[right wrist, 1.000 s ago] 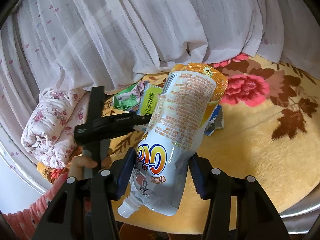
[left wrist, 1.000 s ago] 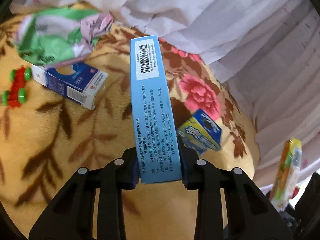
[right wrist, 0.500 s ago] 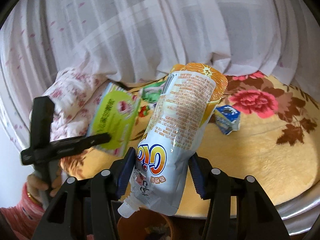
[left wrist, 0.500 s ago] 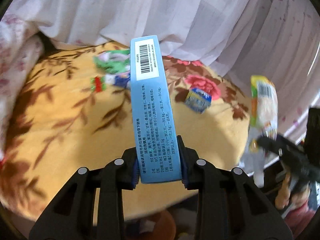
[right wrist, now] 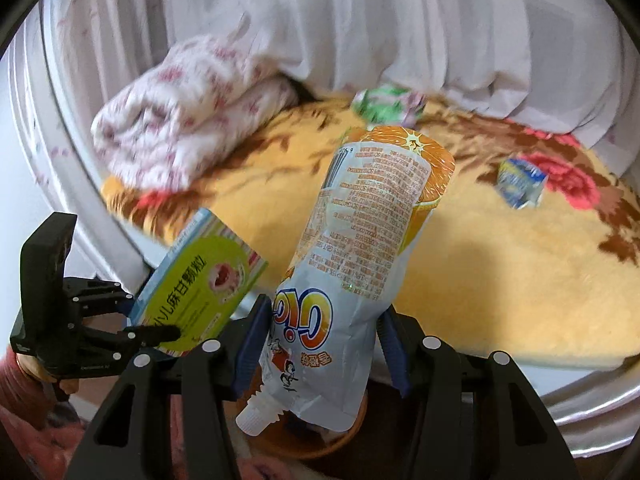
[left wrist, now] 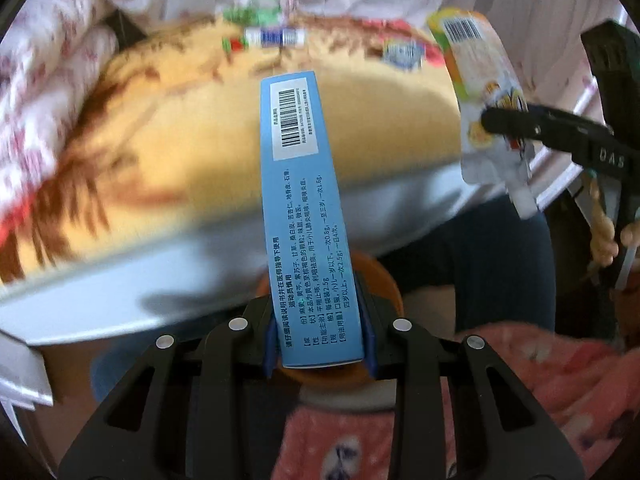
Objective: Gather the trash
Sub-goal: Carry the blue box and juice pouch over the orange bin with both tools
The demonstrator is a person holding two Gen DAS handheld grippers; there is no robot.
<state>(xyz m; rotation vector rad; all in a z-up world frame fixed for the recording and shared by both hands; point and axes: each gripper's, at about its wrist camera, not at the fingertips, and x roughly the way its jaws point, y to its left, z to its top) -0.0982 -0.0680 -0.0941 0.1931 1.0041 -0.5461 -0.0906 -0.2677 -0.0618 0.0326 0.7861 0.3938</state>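
Note:
My left gripper [left wrist: 318,336] is shut on a long blue medicine box [left wrist: 304,208], held off the bed's edge above an orange bin [left wrist: 376,276]. The box's green face [right wrist: 200,284] and the left gripper [right wrist: 152,330] show in the right wrist view. My right gripper [right wrist: 320,348] is shut on an orange-and-white drink pouch [right wrist: 360,264], spout down, over the orange bin [right wrist: 340,436]. The pouch also shows in the left wrist view [left wrist: 480,92].
On the yellow floral blanket [right wrist: 480,272] lie a small blue-yellow carton [right wrist: 520,184] and a green wrapper [right wrist: 384,104]. A blue-white box [left wrist: 276,36] and a red-green toy [left wrist: 236,43] lie farther back. A rolled floral quilt [right wrist: 184,120] is at the left.
Both grippers have pulled back from the bed and tipped down with their loads. The orange bin now lies under them. Both grips are unchanged.

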